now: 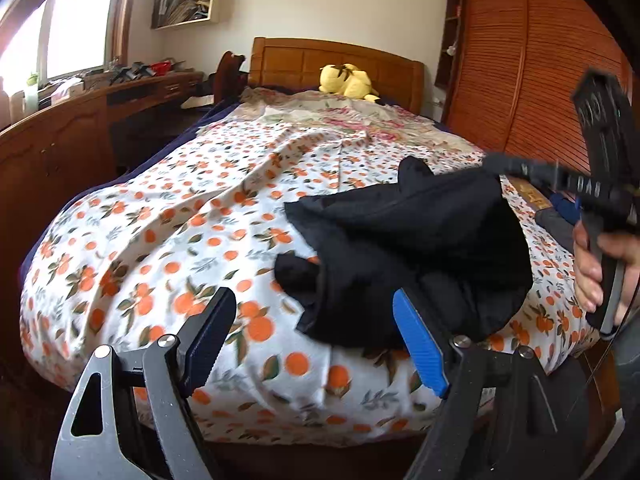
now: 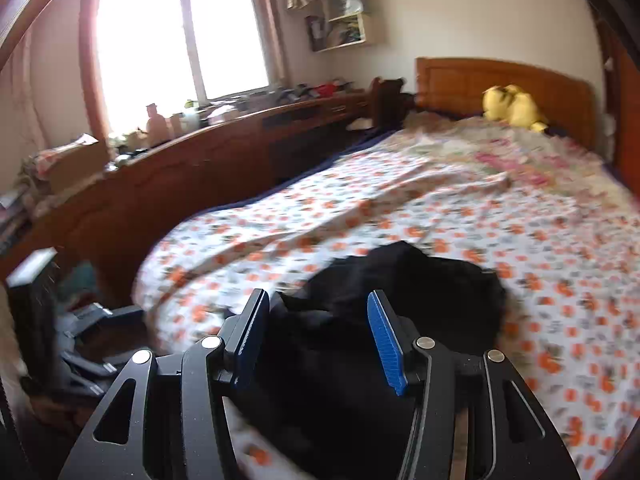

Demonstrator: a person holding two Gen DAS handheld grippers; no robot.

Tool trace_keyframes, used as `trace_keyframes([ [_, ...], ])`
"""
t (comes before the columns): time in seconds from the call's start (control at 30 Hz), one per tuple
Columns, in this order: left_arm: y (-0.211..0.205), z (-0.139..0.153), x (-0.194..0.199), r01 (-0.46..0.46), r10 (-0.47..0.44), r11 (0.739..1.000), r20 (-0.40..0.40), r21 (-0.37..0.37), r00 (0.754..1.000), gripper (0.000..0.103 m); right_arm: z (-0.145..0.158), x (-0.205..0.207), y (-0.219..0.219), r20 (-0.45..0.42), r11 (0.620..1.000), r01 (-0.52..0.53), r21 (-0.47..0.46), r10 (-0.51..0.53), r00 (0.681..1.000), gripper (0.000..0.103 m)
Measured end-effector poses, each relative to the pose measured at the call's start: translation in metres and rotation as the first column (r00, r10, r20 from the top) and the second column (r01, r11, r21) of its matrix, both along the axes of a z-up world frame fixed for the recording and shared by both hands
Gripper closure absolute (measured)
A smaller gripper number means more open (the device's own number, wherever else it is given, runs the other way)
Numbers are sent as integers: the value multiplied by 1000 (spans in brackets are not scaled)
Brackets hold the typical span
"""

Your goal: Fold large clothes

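Orange-print bed (image 1: 160, 240), black garment (image 1: 400, 248) near foot edge

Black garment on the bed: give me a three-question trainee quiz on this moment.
1. True or false: the left gripper grips the black garment.
2. What lies by the headboard? A) yellow plush toy B) laptop C) red pillow
3. The bedspread is printed with ____.

Key: 1 false, its jaws stand open with nothing between them; 2 A, the yellow plush toy; 3 oranges.
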State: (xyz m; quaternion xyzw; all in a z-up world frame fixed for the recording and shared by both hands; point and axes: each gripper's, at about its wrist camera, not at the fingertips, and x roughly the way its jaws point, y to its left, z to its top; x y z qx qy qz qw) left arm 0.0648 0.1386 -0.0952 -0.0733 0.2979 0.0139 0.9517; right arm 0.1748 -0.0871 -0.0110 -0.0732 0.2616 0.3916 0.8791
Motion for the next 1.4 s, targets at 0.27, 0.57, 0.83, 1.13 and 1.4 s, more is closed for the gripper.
trace_keyframes([
  [0.27, -28, 16, 32, 41, -41, 999, 14, 21, 999, 22, 5, -9, -31, -32, 995, -12, 100, 16, 999, 50],
  [0.57, -66, 36, 50, 124, -125, 992, 38, 31, 991, 22, 4, -25, -99, 32, 992, 103, 74, -105, 994, 50],
  [0.83, -90, 34, 80, 150, -150, 986, -6, 77, 989, 24, -21, -34, -109, -34, 990, 140, 2, -139, 990, 50],
  [1.13, -84, 15, 79, 177, -173, 983, -70, 55, 983, 94, -24, -32, -92, -85, 997, 83, 7, -82, 993, 50],
  [1.4, -55, 27, 65, 97, -96, 992, -10, 83, 995, 97, -21, -23, -53, -78, 1000, 2, 20, 0, 997, 50],
])
